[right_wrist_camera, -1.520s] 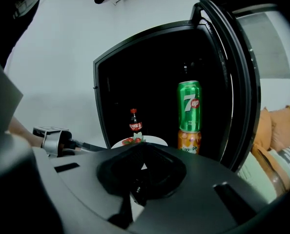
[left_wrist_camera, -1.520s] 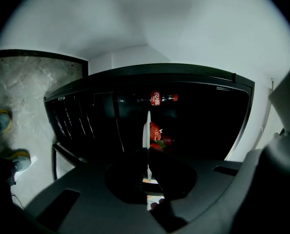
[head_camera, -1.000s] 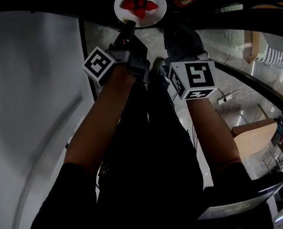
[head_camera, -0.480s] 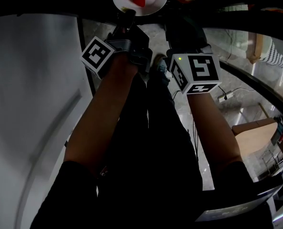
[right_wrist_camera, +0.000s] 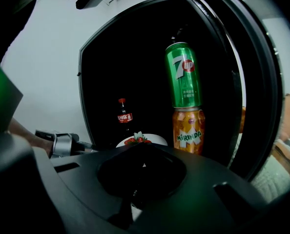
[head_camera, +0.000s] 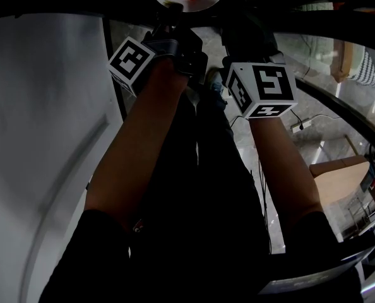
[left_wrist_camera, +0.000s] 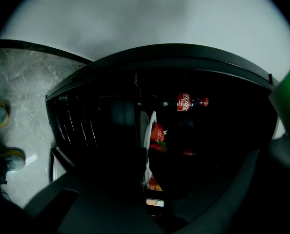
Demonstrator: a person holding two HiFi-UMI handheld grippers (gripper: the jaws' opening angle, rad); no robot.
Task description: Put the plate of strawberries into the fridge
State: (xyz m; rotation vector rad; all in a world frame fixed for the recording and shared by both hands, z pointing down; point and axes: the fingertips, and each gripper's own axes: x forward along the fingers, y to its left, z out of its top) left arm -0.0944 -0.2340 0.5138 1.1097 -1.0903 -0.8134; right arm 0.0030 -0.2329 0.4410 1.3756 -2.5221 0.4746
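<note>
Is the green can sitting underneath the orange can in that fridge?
No, the green can stands on top of the orange can.

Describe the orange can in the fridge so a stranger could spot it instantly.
Look into the dark open fridge. At its right, in the right gripper view, two cans are stacked. The orange can is the lower one, under the green can, the only orange thing there.

Grey marbled stone floor (head_camera: 333,144), glossy; white power strip (head_camera: 299,126) with cable lying on it at right; tan cardboard box (head_camera: 339,172) further right; broad pale flat surface (head_camera: 42,137) fills left, wall or door unclear; light dim, frames dark overall
</note>
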